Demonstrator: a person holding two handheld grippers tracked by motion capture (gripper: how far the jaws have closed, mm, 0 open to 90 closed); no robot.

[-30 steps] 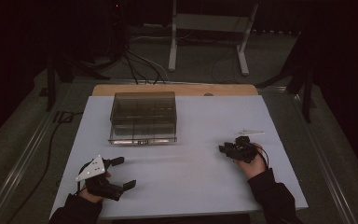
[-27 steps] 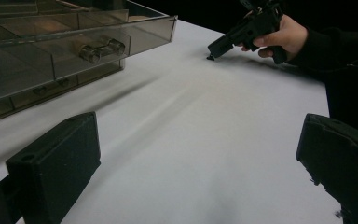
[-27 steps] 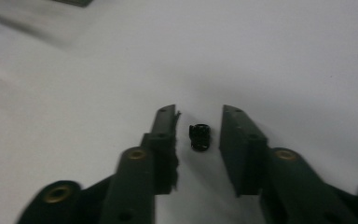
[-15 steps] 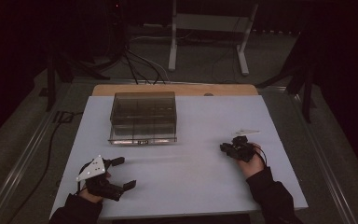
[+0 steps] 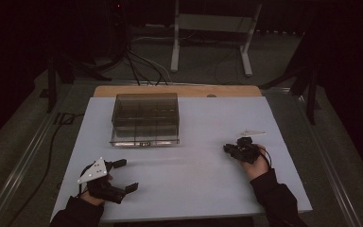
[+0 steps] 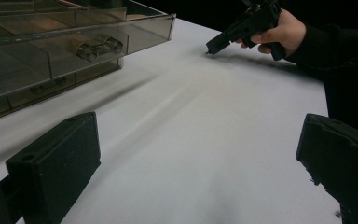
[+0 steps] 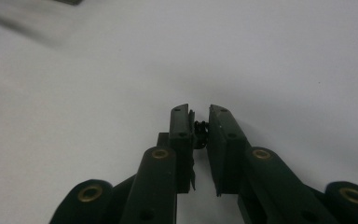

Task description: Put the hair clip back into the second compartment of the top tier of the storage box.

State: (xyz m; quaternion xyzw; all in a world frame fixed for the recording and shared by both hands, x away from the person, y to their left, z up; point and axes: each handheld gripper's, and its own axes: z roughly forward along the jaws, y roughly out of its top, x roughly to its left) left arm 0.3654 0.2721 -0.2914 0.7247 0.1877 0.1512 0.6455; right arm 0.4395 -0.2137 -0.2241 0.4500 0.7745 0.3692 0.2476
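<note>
Basically the right gripper [image 5: 232, 150] has its jaws nearly together, pinched on a small dark part [image 7: 200, 132]; the right gripper view shows it wedged between the pads, near the tips. Too small and dark to say what it is. Looks like a small spring or screw, but that's a guess. Gripper sits low over the white desk [image 5: 194, 179], tips angled down toward the surface, well to the right of the organizer box [image 5: 145, 118].

Left gripper [image 5: 123, 176] sits at the near left edge, jaws wide apart, nothing between them. Its own view confirms both pads spread with bare desk in the gap. Probably parked there to stay out of the way, or ready to steady the box.

Box is smoky transparent plastic with divided compartments, standing at the far-left middle of the desk. The left gripper view shows a small metallic cylinder [image 6: 98, 48] in one front compartment, so it holds small hardware.

My read: the part was pinched at the tips for a precise drop into a compartment. Light grip on a tiny item, so slip risk on the way over.
</note>
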